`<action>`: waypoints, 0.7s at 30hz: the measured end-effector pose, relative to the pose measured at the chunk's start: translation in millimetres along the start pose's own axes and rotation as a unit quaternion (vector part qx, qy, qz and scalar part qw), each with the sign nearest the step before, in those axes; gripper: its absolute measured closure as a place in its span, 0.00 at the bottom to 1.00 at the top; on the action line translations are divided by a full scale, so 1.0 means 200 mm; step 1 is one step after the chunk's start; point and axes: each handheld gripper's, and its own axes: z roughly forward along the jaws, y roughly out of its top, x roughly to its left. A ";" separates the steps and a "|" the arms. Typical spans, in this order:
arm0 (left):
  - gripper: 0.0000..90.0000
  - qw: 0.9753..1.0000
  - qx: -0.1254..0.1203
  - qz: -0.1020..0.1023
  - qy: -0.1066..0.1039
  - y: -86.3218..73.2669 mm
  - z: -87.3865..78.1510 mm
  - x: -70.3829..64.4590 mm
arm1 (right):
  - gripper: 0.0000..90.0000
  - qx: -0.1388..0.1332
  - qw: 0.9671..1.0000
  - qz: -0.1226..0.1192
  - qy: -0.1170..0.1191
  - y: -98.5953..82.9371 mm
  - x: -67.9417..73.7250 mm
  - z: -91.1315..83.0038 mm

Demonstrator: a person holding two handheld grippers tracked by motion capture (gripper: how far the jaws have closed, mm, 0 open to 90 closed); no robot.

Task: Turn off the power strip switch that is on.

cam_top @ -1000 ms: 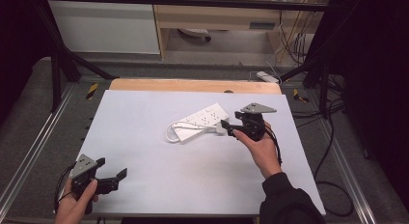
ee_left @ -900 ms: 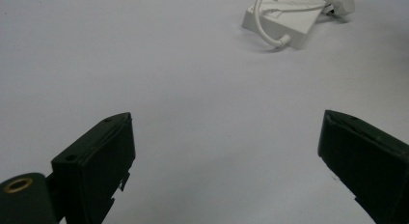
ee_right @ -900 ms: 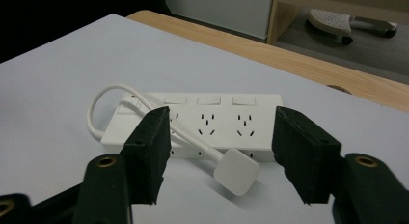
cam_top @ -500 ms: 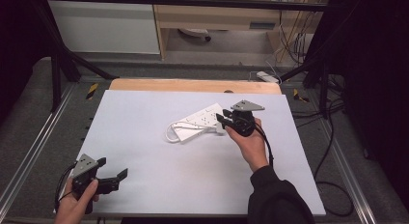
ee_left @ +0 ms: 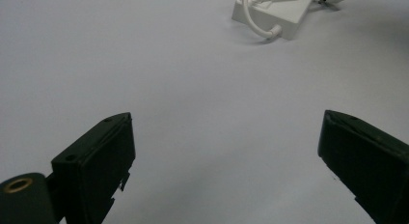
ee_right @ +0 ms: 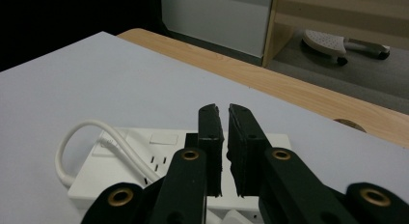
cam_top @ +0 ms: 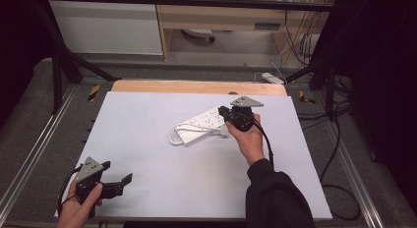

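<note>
Carefully now: pressing on the power strip

Best handled slowly. Right gripper [cam_top: 225,111] held over the near end of the power strip [cam_top: 199,126], jaws nearly pressed together with only a thin slit between them and nothing caught in it. Power strip lying flat on the white table [cam_top: 147,154], toward the far middle, its white cord [ee_right: 91,142] looped across the top beside the sockets. Looks like a push on a switch or a nudge of the body, judged from closed tips aimed down at the casing. Worth keeping the tips square to the casing, clear of the cord, and pressing straight down so nothing slides. Left gripper [cam_top: 118,181] well apart from the power strip, at the near left corner, jaws spread wide and empty; useful for bracing the far end if the strip skids.
</note>
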 end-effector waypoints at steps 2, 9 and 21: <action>0.07 1.000 0.000 -0.001 0.000 0.00 0.00 0.00 | 0.96 -0.005 1.000 0.002 0.000 0.01 -0.01 0.01; 0.07 1.000 0.000 0.002 -0.002 0.00 0.00 0.00 | 0.99 -0.001 1.000 -0.009 -0.007 0.02 -0.02 0.08; 0.07 1.000 -0.004 0.001 0.008 0.00 -0.01 0.01 | 1.00 0.007 0.999 0.034 -0.008 0.02 -0.04 0.15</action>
